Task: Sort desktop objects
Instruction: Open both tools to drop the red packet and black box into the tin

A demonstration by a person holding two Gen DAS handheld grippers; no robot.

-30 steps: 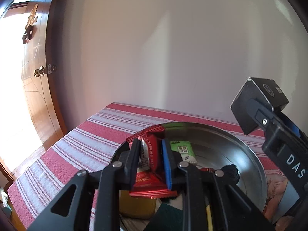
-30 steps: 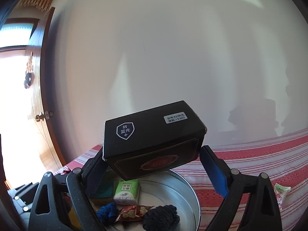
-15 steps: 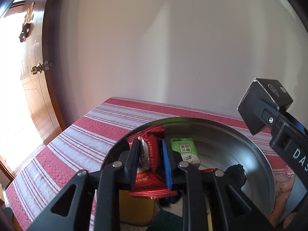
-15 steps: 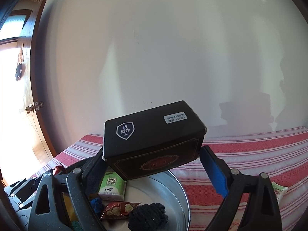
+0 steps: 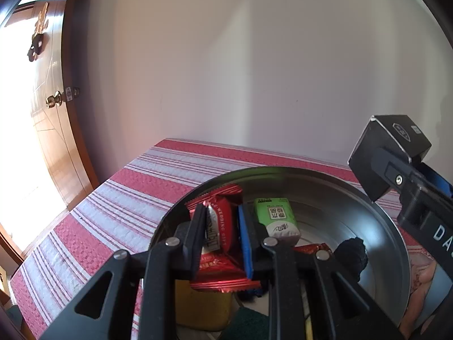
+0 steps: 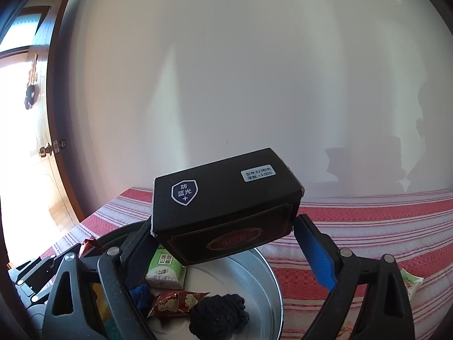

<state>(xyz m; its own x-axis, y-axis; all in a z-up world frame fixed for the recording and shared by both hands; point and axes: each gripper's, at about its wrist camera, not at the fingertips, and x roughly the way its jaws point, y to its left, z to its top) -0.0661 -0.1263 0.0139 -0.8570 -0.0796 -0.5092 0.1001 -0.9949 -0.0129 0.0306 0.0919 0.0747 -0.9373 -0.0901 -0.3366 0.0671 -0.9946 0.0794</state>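
Nearest in the left wrist view, the left tool (image 5: pixel 220 238) is closed tight on a red foil snack packet (image 5: pixel 223 223), gripped between its black finger and its blue-padded finger and held above the round metal basin (image 5: pixel 376 215). Beneath the packet lies a yellow item (image 5: pixel 201 308), with a dark green one (image 5: pixel 246 323) beside it; what they are cannot be told. Just past the blue pad a green-and-white tissue pack (image 5: pixel 276 216) lies in the basin, and a black knitted bundle (image 5: pixel 352 255) sits to its right.

In the right wrist view, the right tool (image 6: pixel 223 243) holds a black cardboard box (image 6: pixel 226 206) tilted above the basin's near rim (image 6: pixel 271 272); its left finger presses the box's end, while the blue pad on the other side appears just clear of the box, so how firm the grip is cannot be told. Below the box lie the tissue pack (image 6: pixel 165 267), a blue knitted piece (image 6: pixel 141 294), a red-and-gold sweet wrapper (image 6: pixel 175 301) and the black bundle (image 6: pixel 218 314). A green-and-white sachet (image 6: pixel 410 282) lies on the red-and-white striped cloth (image 6: pixel 368 226) covering the surface. Beyond stand a white wall (image 6: pixel 254 85) and a wooden door (image 5: pixel 53 130).
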